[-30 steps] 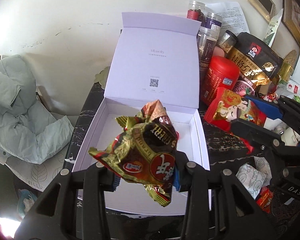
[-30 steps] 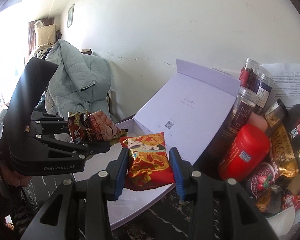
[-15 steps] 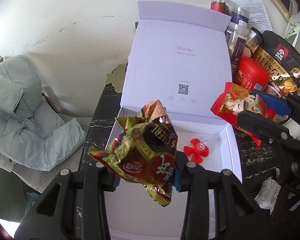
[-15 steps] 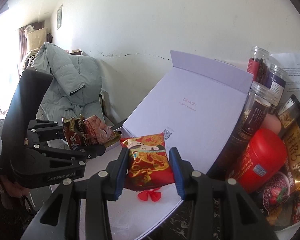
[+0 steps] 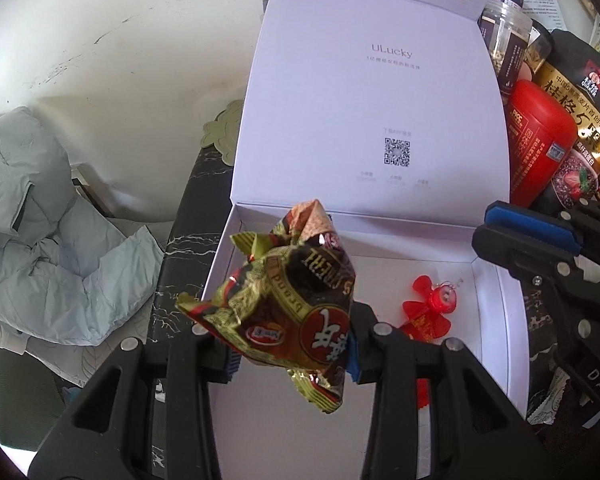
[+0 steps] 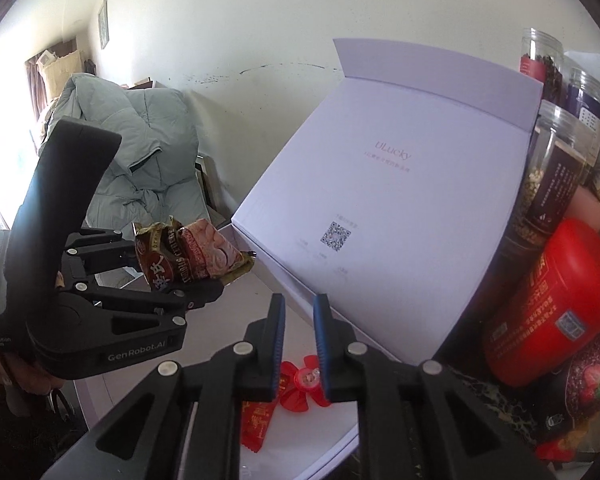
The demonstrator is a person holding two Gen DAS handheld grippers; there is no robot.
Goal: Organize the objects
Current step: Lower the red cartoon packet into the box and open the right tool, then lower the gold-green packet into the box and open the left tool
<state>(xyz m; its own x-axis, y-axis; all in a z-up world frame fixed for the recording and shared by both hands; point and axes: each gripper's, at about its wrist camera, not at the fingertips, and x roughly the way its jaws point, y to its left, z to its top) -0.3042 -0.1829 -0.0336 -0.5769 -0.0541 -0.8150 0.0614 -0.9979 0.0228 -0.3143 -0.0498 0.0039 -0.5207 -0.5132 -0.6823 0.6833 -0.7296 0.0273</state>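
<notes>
Left tool (image 5: pixel 288 354) is clamping the brown-gold snack bag (image 5: pixel 288 304) above the white box (image 5: pixel 496 320); I reckon lowering and releasing comes next. Right tool (image 6: pixel 299 342) has just been closing, nothing between its jaws; red packet (image 6: pixel 256 420) is lying in the box. Black marble table (image 5: pixel 172 256), jars along its right edge, a wall behind.
</notes>
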